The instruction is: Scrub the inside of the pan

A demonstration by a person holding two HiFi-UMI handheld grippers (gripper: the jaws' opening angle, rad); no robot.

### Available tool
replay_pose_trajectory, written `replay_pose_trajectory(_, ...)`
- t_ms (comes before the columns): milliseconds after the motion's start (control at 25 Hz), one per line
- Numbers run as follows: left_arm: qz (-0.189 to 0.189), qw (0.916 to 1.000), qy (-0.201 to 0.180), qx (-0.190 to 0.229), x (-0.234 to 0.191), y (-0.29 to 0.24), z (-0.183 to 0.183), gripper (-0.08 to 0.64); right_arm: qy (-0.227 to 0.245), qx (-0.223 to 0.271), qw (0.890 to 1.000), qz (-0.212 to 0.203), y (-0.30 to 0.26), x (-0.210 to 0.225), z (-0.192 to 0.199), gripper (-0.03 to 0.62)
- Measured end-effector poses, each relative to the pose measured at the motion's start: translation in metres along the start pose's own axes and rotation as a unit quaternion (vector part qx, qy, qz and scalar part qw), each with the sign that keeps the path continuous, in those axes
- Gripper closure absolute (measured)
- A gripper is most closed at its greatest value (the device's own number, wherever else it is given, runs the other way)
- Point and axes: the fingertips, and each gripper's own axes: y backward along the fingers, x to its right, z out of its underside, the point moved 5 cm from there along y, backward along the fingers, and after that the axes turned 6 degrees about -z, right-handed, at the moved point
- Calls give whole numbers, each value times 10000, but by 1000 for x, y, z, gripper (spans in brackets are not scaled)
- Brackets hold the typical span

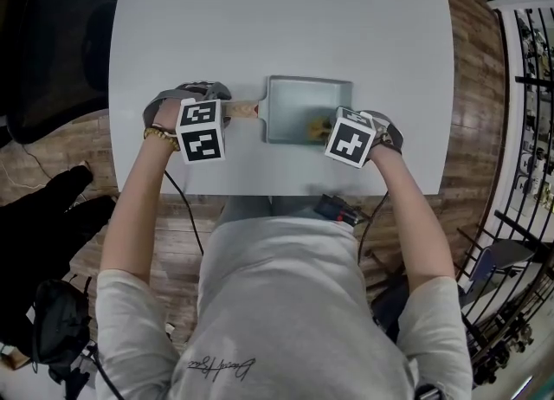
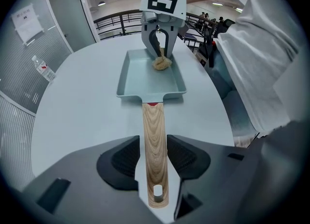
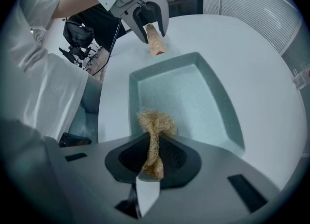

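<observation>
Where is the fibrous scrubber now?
The scrubber lies at the pan's right end in the head view, pinched in the right hand-held gripper, opposite the handle.

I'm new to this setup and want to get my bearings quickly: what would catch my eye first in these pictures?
A pale blue-green rectangular pan lies in the middle of the table, between the two tools. The right tool is shut on a tuft of brown fibre scrubber, at the pan's end away from the handle. The left tool has its jaws open on either side of the pan's wooden handle.
</observation>
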Motion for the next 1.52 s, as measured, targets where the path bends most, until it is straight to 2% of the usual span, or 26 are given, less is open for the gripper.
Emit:
replay_pose_trajectory(240, -23, 9997, 88, 222, 4, 13, -10, 374, -420, 745, 9961, 233, 13, 1, 2, 523)
replay_pose_trajectory(320, -132, 9987, 255, 410, 6, 22, -15, 380, -597, 984, 9928, 320, 18, 2, 5, 523)
replay_pose_trajectory(440, -447, 9925, 712, 883, 3, 37, -21, 458, -820, 1225, 9880, 450, 24, 3, 6, 523)
replay_pose_trajectory(480, -550, 9885, 904, 1077, 2, 43, -23, 493, -872, 1304, 9864, 487, 27, 3, 5, 523)
replay_pose_trajectory(600, -801, 9750, 1393, 1535, 1, 59, -29, 537, -974, 1572, 9809, 609, 39, -2, 2, 523)
replay_pose_trajectory(760, -1038, 9605, 1869, 1781, 6, 75, -38, 548, -1099, 1904, 9722, 804, 59, -14, 0, 523)
replay_pose_trajectory(840, -1144, 9498, 2195, 1911, 12, 82, -42, 548, -1175, 2073, 9673, 863, 67, -20, -2, 523)
replay_pose_trajectory(1040, -1430, 9161, 2842, 2439, 30, 98, -56, 548, -1239, 2379, 9577, 1041, 78, -35, -2, 523)
replay_pose_trajectory(1160, -1640, 8914, 3208, 2749, 36, 106, -60, 548, -1313, 2572, 9511, 1096, 81, -45, -6, 523)
replay_pose_trajectory(1240, -1660, 8754, 3482, 2914, 39, 109, -63, 549, -1388, 2665, 9475, 1095, 81, -52, -6, 523)
replay_pose_trajectory(1320, -1593, 8637, 3724, 3000, 41, 111, -65, 549, -1451, 2733, 9445, 1108, 80, -58, -6, 523)
replay_pose_trajectory(1400, -1603, 8577, 3829, 3034, 39, 112, -64, 549, -1475, 2807, 9415, 1137, 81, -61, -6, 523)
replay_pose_trajectory(1520, -1816, 8523, 3879, 3003, 32, 115, -60, 549, -1486, 2928, 9366, 1221, 86, -63, -8, 523)
